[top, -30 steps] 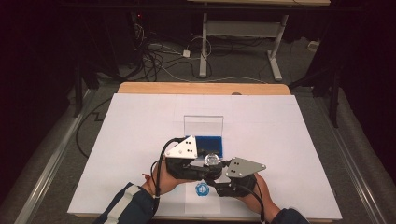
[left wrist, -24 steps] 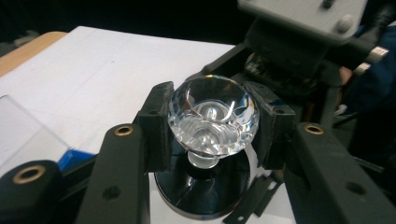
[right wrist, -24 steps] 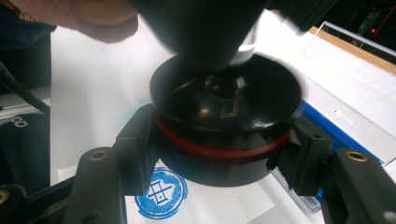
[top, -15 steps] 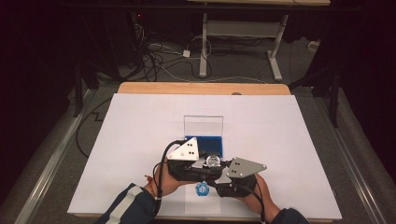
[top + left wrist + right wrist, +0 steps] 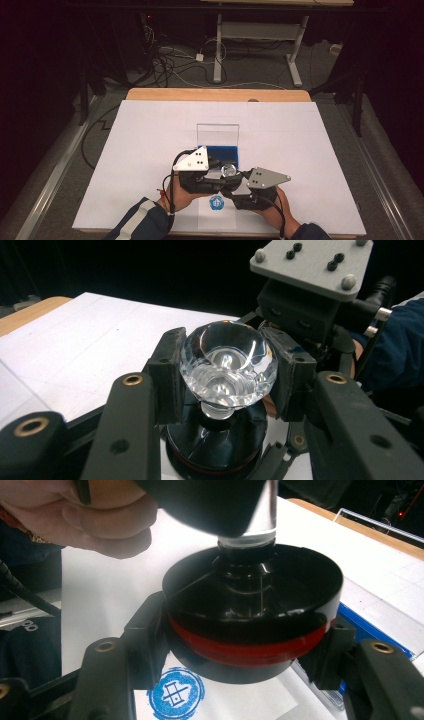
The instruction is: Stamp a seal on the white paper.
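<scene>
left tongs (image 5: 227, 375) clenched on stamp's clear faceted knob (image 5: 227, 365), held just above the tabletop (image 5: 150, 130) | knob hard, slick, chip-prone: hold by its flats | right tongs (image 5: 240, 645) clenched on stamp's black red-banded base (image 5: 250, 605): rigid, light | blue round imprint (image 5: 175, 695) on paper, no legible writing

A blue round stamp mark (image 5: 176, 696) stands on the paper (image 5: 240, 700), its characters unreadable.
</scene>
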A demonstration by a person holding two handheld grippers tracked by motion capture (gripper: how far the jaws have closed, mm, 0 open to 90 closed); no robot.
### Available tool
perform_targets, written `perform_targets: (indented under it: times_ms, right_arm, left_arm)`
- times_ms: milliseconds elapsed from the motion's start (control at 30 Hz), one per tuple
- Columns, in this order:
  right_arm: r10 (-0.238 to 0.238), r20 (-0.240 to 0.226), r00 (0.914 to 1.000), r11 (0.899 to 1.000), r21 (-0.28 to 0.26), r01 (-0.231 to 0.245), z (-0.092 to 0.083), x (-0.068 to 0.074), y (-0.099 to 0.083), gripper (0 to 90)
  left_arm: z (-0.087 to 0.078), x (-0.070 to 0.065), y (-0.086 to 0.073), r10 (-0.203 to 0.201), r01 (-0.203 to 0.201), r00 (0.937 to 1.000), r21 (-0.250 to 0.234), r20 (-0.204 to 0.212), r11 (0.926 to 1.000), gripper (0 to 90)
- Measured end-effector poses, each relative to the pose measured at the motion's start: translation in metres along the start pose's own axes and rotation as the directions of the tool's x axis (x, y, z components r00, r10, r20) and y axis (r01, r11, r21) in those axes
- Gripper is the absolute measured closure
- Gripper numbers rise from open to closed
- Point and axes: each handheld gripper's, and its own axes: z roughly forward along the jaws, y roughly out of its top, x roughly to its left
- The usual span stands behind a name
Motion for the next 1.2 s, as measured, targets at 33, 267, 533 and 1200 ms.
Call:
perform_targets:
  times_ms: [33, 267, 533, 1200]
  right_arm:
    - [0.002, -0.003, 1.0000, 1.000, -0.002, -0.002, -0.0005, -0.0006, -0.0001, 38.4]
    - [-0.011, -0.008, 0.9999, 1.000, 0.005, 0.011, -0.0001, 0.0006, 0.0002, 38.4]
    - [-0.008, -0.010, 0.9999, 1.000, 0.002, 0.008, -0.0002, 0.0006, -0.0003, 38.5]
    - [-0.012, -0.008, 0.9999, 0.998, 0.069, 0.013, 0.0025, 0.0047, -0.0012, 38.8]
  left_arm:
    - [-0.0001, -0.0004, 0.0002, 0.005, -0.005, 1.0000, -0.001, -0.006, 1.0000, 53.8]
    - [-0.0001, -0.0007, 0.0009, 0.012, -0.012, 0.9999, 0.011, -0.001, 0.9999, 53.8]
    - [0.0034, -0.0005, -0.0024, -0.003, 0.003, 0.9999, 0.009, 0.013, 1.0000, 53.9]
    - [0.0074, -0.0001, -0.0074, -0.008, 0.006, 0.9994, 0.064, 0.033, 0.9979, 54.1]
